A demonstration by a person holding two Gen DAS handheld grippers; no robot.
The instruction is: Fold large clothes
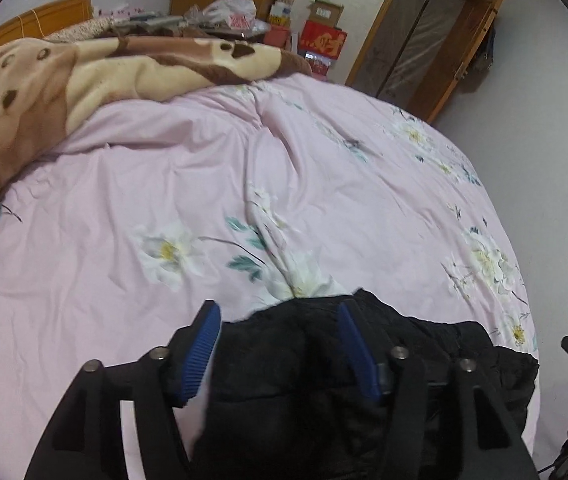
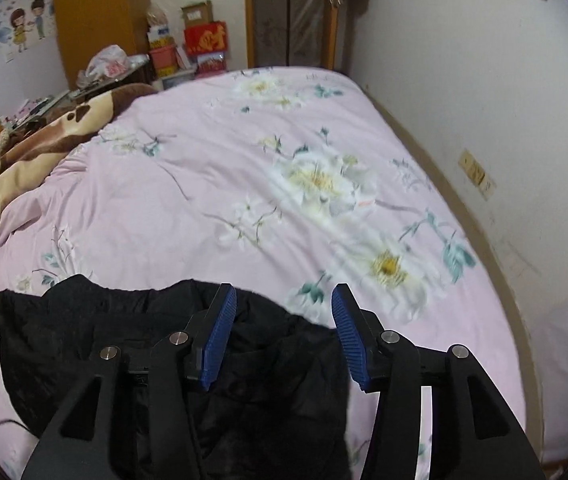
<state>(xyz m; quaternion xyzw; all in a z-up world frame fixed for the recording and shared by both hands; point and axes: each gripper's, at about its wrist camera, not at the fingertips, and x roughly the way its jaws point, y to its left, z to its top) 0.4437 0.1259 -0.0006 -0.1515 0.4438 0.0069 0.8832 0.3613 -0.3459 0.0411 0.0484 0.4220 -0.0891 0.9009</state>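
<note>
One black garment (image 1: 323, 380) lies bunched at the near edge of the pink floral bedspread (image 1: 204, 168). The left gripper (image 1: 280, 344) hangs over the garment's left end, its two blue pads (image 1: 200, 354) spread apart, released, the dark cloth lying below and between them without being pinched. The right gripper (image 2: 284, 332) stands over the garment's (image 2: 124, 340) right end, likewise released; its left pad is above the cloth, its right pad above bare bedspread (image 2: 244, 152). Beyond the garment the bedspread is open up to a brown-and-cream blanket (image 1: 64, 84) heaped at its far left. On the right the bedspread runs close along a white wall (image 2: 483, 80).
</note>
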